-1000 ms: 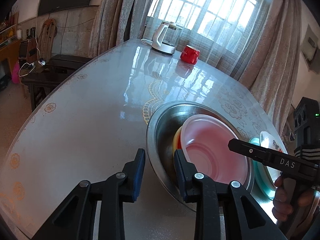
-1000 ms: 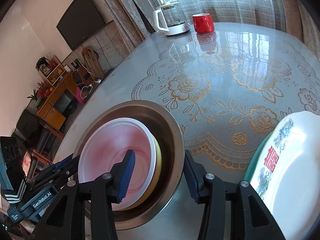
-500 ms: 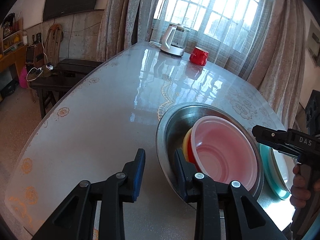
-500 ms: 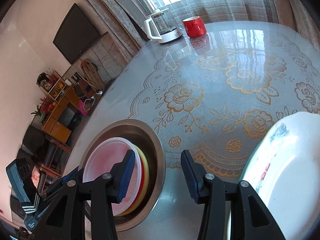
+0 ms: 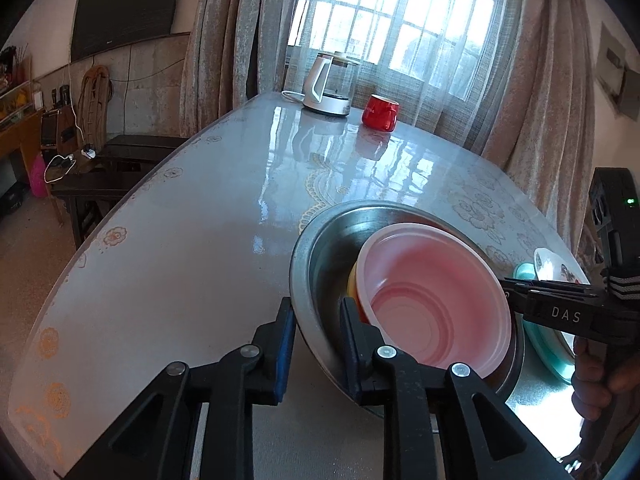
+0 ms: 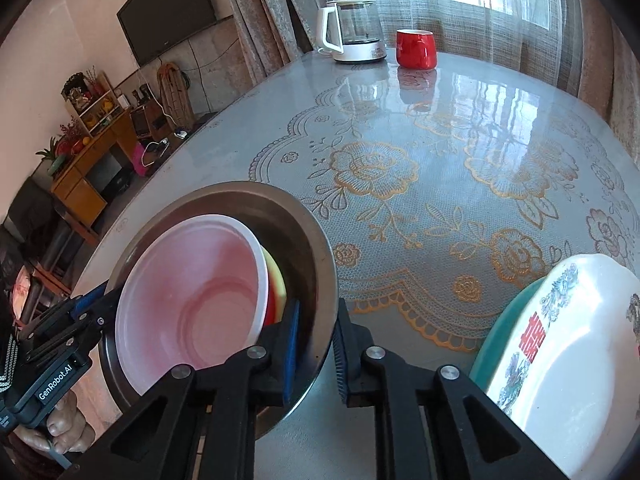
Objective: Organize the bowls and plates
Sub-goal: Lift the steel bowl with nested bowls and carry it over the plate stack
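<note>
In the left wrist view, the left tongs [image 5: 316,328] stood at the lower middle of the frame, straddling the near rim of the steel basin [image 5: 320,248]: one finger outside the wall, the other inside it. The fingers looked pressed on the rim, though the exact contact was hard to read. The basin sat on the counter [image 5: 180,240] in the right half of the frame, and inside it lay a pink bowl [image 5: 436,300] nested over a yellow bowl [image 5: 353,280], with a sliver of red showing beneath. At the right edge the right tongs [image 5: 510,286] reached in level with the basin's far rim; a teal plate [image 5: 540,340] with a white patterned plate [image 5: 554,266] on it lay just beyond.

In the right wrist view, the right tongs [image 6: 316,340] at the lower middle likewise straddled the steel basin [image 6: 320,248], a blue-padded finger inside and the other outside its rim, seemingly clamped on it. The pink bowl [image 6: 192,300] filled the lower left of the frame, tilted, with the yellow bowl [image 6: 278,280] behind it. The left tongs [image 6: 96,304] entered from the lower left at the opposite rim. The white patterned plate [image 6: 568,352] rested on the teal plate [image 6: 504,320] at lower right. Far up the counter [image 6: 440,140], a kettle [image 6: 352,28] and a red mug [image 6: 416,48] stood side by side near the window.
</note>
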